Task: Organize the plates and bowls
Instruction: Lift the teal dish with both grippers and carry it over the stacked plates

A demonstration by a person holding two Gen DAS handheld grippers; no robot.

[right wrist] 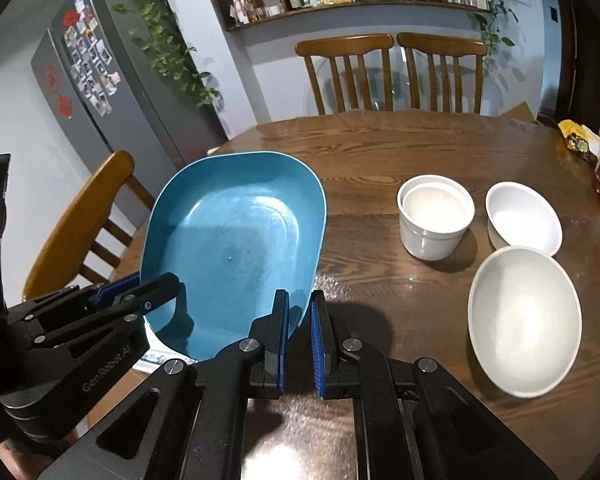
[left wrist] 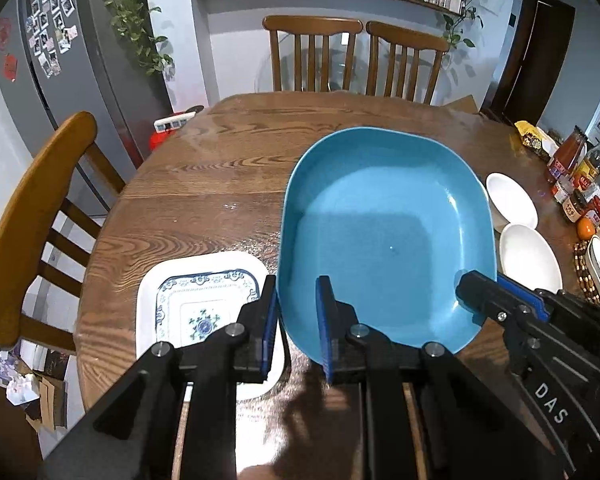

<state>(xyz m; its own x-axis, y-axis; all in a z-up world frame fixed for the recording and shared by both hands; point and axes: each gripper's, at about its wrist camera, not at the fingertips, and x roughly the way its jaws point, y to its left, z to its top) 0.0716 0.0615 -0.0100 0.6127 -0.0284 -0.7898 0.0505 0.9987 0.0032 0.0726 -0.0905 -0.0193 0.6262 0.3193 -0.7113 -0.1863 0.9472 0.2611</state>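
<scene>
A large blue plate (left wrist: 384,232) is held tilted above the round wooden table (left wrist: 220,152). My left gripper (left wrist: 298,320) is shut on its near left rim. My right gripper (right wrist: 299,332) is shut on its near right rim; the plate shows in the right wrist view (right wrist: 232,240) too. A white rectangular plate with a blue pattern (left wrist: 196,304) lies on the table below and left of the blue plate. Three white bowls stand to the right: a deep one (right wrist: 434,222), a small one (right wrist: 522,218) and a wide one (right wrist: 524,320).
Wooden chairs stand at the far side (left wrist: 356,60) and at the left (left wrist: 32,216). Bottles and jars (left wrist: 580,176) crowd the table's right edge. A snack packet (right wrist: 580,142) lies at the far right. A grey fridge (left wrist: 60,60) stands far left.
</scene>
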